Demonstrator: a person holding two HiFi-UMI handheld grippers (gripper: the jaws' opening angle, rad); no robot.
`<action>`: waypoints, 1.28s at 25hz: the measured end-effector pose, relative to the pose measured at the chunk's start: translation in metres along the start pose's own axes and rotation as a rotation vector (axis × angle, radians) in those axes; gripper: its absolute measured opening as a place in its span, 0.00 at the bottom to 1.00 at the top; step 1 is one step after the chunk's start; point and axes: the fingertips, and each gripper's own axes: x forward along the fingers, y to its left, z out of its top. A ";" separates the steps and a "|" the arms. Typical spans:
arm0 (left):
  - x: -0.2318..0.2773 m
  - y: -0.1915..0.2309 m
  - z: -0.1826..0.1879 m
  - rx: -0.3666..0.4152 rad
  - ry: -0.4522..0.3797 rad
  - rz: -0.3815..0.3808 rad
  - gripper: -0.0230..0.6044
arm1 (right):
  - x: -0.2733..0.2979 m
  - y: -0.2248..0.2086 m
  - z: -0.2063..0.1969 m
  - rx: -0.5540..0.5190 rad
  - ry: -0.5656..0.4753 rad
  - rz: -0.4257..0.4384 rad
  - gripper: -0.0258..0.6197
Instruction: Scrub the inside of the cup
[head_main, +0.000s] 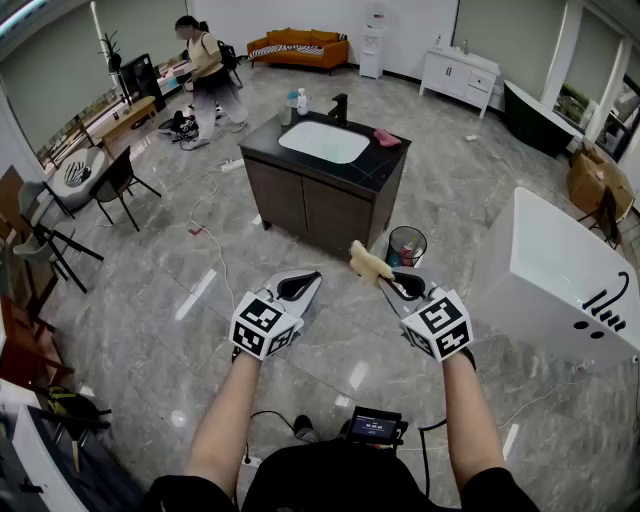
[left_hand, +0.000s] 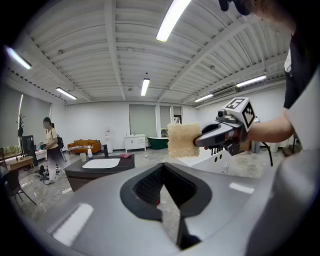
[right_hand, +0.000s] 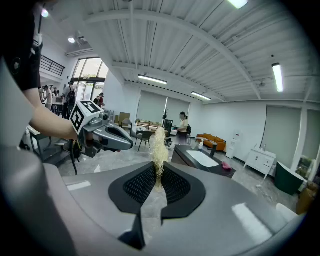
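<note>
Evidently before any scrubbing is begun, two hand-held grippers are seen from above, held out ahead of the person over a grey marble floor. The left gripper (head_main: 300, 285), on the nine o'clock side, is closed tight with nothing between its jaws; it is probably kept free so that the cup can be taken up and steadied. The right gripper (head_main: 388, 280), on the three o'clock side, is clamped on a pale yellow fibrous sponge (head_main: 368, 262). The sponge is pinched by one edge so that most of it sticks out past the jaws, a hold that would let it be pushed down into a cup. Straight ahead at twelve o'clock, well apart from both grippers, a dark sink cabinet (head_main: 375, 178) is fitted with a white basin (head_main: 322, 142) and a black tap (head_main: 339, 107). The cup (head_main: 286, 114), small and greenish, is stood upright on the counter at about eleven o'clock of the basin, just beside a soap bottle (head_main: 302, 101); whether the two touch cannot be told. A pink cloth (head_main: 386, 138) is laid at the basin's two o'clock. The task is judged not yet started, since the cup has first to be reached.
</note>
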 end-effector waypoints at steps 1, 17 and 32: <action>-0.002 0.004 0.002 0.002 -0.004 0.003 0.03 | 0.002 0.001 0.001 0.004 -0.001 -0.003 0.11; 0.000 -0.001 0.006 -0.019 -0.048 -0.031 0.03 | 0.007 0.008 -0.006 0.115 -0.060 -0.003 0.11; 0.032 -0.012 0.009 -0.048 -0.036 -0.002 0.03 | -0.003 -0.026 -0.026 0.151 -0.069 0.034 0.11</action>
